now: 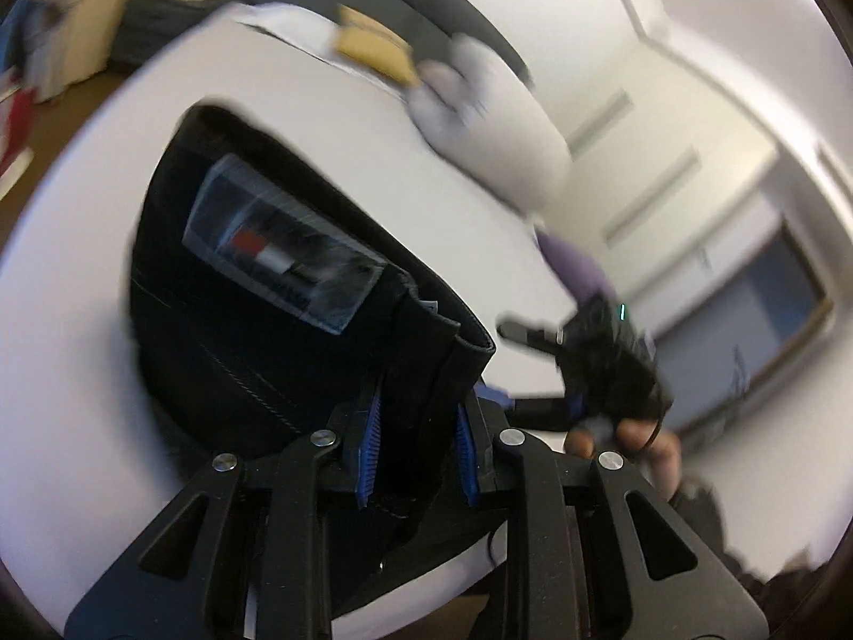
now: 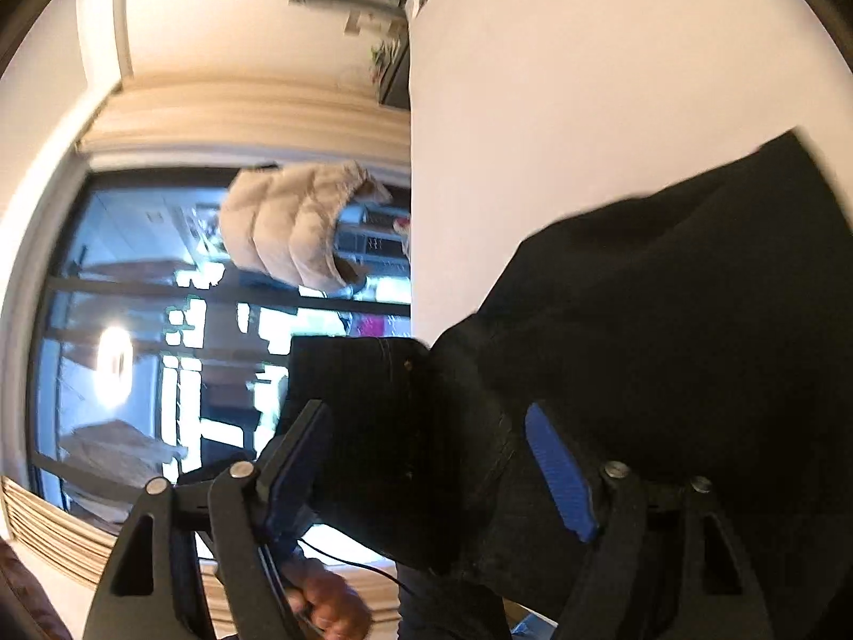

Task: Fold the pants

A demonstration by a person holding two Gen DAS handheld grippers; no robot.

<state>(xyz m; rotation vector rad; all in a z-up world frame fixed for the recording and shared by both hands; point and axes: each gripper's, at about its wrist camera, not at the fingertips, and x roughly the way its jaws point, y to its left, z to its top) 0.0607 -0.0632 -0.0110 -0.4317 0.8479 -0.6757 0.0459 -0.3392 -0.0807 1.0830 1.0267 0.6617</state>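
Pants point(image 1: 256, 320), black, lie on the white bed point(image 1: 80, 373); your left gripper point(image 1: 418, 434) clenches the waistband, your right gripper point(image 2: 432, 458) grasps dark fabric.

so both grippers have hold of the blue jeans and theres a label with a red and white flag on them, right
Not quite: the pants are black, not blue; only the gripper pads are blue. The left wrist view shows the black cloth and its flag label on the white table. The left gripper and the right gripper do each appear to hold the cloth.
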